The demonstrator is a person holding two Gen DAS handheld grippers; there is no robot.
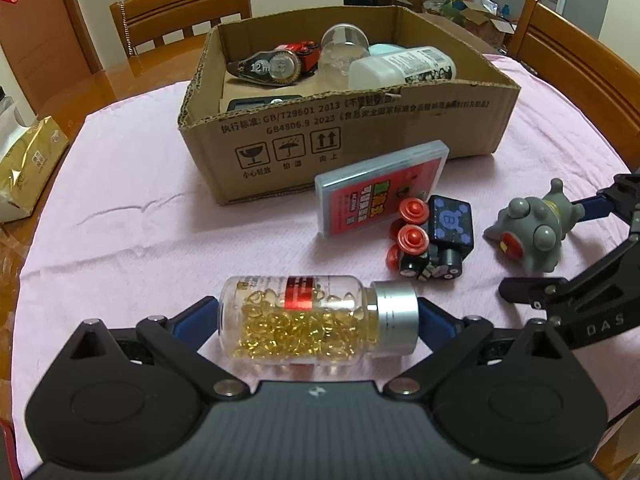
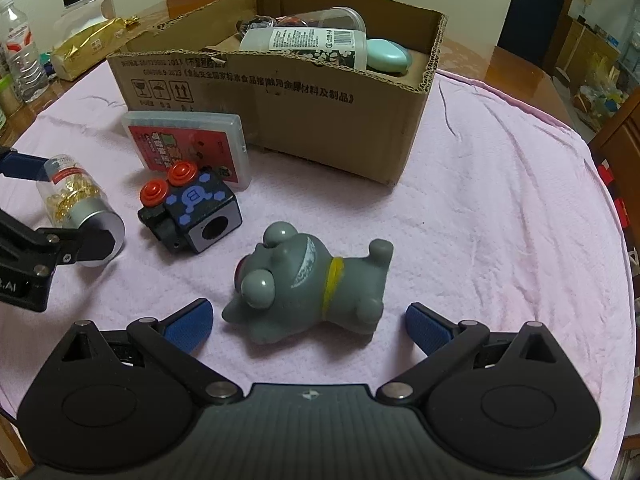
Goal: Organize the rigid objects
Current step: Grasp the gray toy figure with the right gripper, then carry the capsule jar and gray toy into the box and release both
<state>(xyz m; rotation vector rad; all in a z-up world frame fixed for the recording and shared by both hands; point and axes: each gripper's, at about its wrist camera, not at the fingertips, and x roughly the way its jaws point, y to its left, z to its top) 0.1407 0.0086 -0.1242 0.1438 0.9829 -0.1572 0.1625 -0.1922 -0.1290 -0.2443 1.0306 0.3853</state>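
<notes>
Pink cloth (image 1: 132, 216) covers the worktop, and a cardboard box (image 1: 360, 136) with bottles and toys inside sits at the back. The left gripper (image 1: 318, 316) has its jaws wide around a bottle of gold pills (image 1: 304, 320) lying on its side, with the pads right at both ends. The right gripper (image 2: 308, 320) has its jaws wide on either side of a grey toy dog (image 2: 308, 284), not touching it.

Left hand-held gripper (image 1: 318, 318) angled down, jaws wide; right hand-held gripper (image 2: 306, 326) likewise, jaws spread.
</notes>
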